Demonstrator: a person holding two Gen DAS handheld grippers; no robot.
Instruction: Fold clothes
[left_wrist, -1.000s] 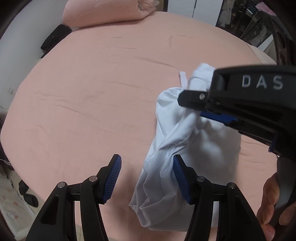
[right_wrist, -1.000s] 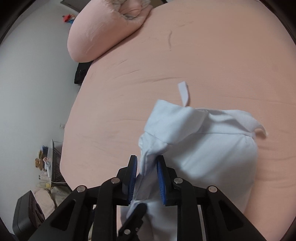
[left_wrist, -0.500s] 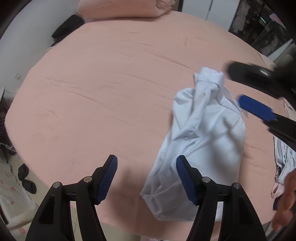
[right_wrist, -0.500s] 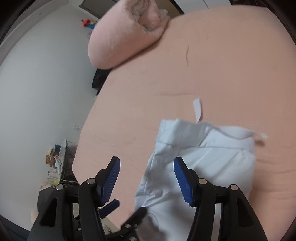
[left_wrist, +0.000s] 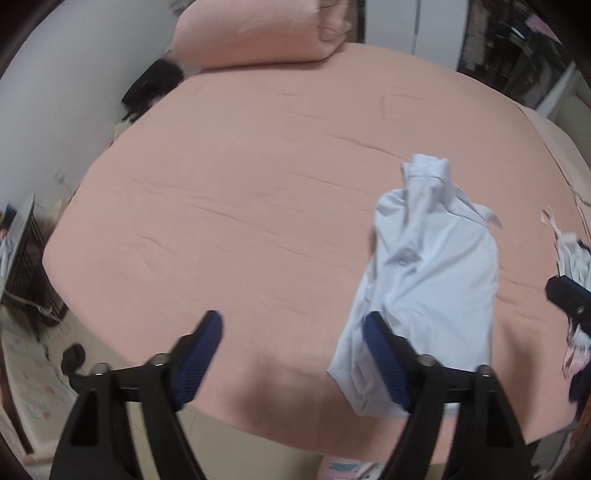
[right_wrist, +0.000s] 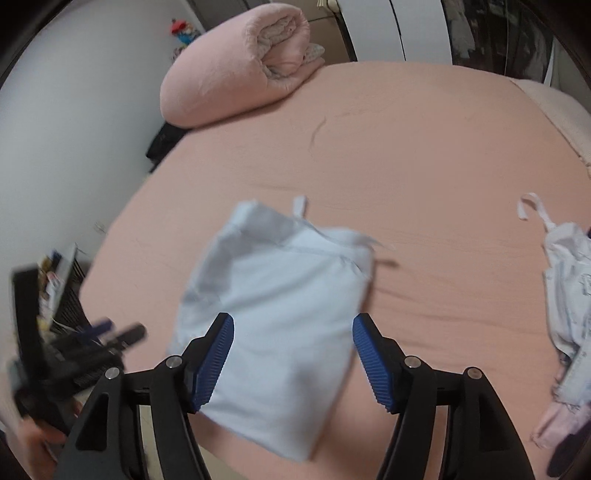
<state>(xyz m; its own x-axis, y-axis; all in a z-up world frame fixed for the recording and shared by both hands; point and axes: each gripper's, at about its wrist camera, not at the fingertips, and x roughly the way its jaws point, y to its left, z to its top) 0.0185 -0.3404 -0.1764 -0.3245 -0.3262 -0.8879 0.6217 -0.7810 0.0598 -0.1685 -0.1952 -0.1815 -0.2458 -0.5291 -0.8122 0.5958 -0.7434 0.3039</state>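
A: Blue ribbed pads nearest the lens. The left gripper (left_wrist: 293, 354) is spreading, jaws widening with only bedsheet between them; its right pad is overlapping the garment's near edge in view, contact unclear.

B: The right gripper (right_wrist: 293, 360) is widening too, hovering over the cloth, pinching nothing.

A: The pale blue garment (right_wrist: 280, 314) is lying loose near the front edge of the pink bed (left_wrist: 240, 192), folded into a rough packet, one end bunching up, ties trailing.

B: Judging it nearly folded, maybe needing a tidy. Further right, a white printed garment (right_wrist: 567, 291) is sitting crumpled, seemingly still waiting.

A: Farthest back, a rolled pink quilt (right_wrist: 236, 81) is resting by the wall.
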